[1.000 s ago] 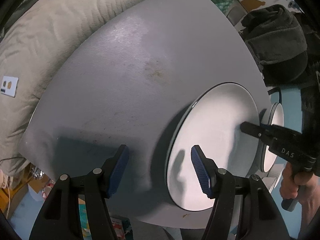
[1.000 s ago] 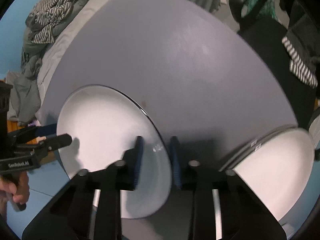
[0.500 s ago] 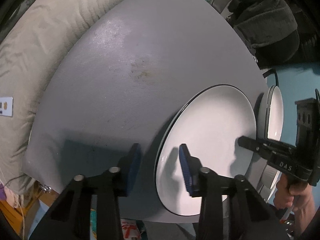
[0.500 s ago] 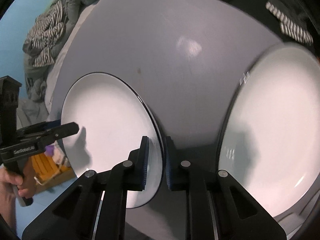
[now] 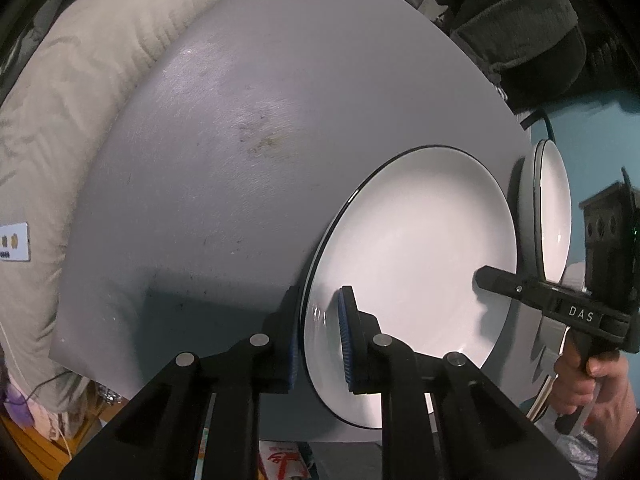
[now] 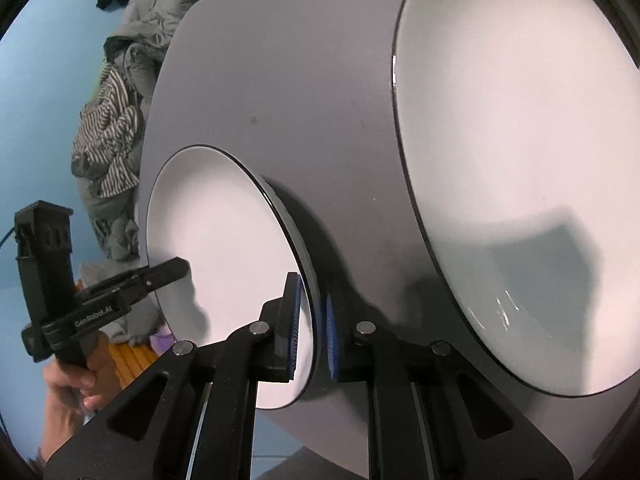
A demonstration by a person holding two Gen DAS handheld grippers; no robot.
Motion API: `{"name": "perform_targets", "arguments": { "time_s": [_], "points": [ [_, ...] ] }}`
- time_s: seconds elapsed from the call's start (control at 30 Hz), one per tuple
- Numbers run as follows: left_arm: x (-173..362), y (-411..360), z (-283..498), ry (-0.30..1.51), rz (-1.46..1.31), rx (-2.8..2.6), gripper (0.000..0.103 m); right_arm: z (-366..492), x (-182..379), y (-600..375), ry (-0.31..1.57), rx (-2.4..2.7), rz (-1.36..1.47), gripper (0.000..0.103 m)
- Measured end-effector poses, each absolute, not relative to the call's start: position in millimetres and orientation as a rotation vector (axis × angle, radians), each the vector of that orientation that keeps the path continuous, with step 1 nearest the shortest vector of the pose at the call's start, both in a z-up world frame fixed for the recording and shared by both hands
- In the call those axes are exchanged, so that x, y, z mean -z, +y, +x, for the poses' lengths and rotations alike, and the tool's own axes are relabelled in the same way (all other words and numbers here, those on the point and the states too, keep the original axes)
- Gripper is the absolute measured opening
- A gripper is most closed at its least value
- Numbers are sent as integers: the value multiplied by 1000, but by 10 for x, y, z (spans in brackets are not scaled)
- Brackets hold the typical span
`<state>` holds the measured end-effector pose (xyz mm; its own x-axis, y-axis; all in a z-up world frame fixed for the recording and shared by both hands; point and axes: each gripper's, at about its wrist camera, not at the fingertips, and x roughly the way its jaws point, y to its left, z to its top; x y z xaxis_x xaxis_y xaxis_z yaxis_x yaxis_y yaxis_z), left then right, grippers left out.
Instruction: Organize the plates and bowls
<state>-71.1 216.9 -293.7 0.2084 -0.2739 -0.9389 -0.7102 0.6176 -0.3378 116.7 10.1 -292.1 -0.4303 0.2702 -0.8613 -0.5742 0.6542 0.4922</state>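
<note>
A white plate with a dark rim (image 5: 416, 248) is held above the grey table (image 5: 240, 160). My left gripper (image 5: 320, 344) is shut on its near rim. My right gripper (image 6: 312, 332) is shut on the opposite rim of the same plate (image 6: 220, 240). Each gripper shows in the other's view: the right one (image 5: 552, 300) and the left one (image 6: 120, 288). A second, larger white plate (image 6: 520, 160) lies on the table to the right; it also shows edge-on in the left wrist view (image 5: 552, 208).
A beige quilt (image 5: 60, 100) lies beyond the table's left edge and dark clothing (image 5: 520, 28) at the far right. Striped clothes (image 6: 108, 136) are heaped left of the table. The table edge (image 5: 200, 400) runs close under the left gripper.
My left gripper has closed from open onto the plate's rim. The right gripper stays shut on the plate, which has risen off the table and tilted; the larger plate now fills the right wrist view.
</note>
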Motion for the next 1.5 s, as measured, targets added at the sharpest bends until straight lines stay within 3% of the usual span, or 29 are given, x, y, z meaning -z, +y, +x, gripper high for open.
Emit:
{"name": "perform_targets", "arguments": {
  "time_s": [0.2, 0.8, 1.5],
  "points": [
    [2936, 2082, -634, 1381, -902, -364, 17, 1037, 2906, 225, 1720, -964, -389, 13],
    [2463, 1837, -437, 1359, -844, -301, 17, 1091, 2402, -14, 1670, -948, -427, 13],
    [2252, 1365, 869, 1402, -692, -173, 17, 2117, 2137, -549, 1634, -833, -269, 13]
  ]
}}
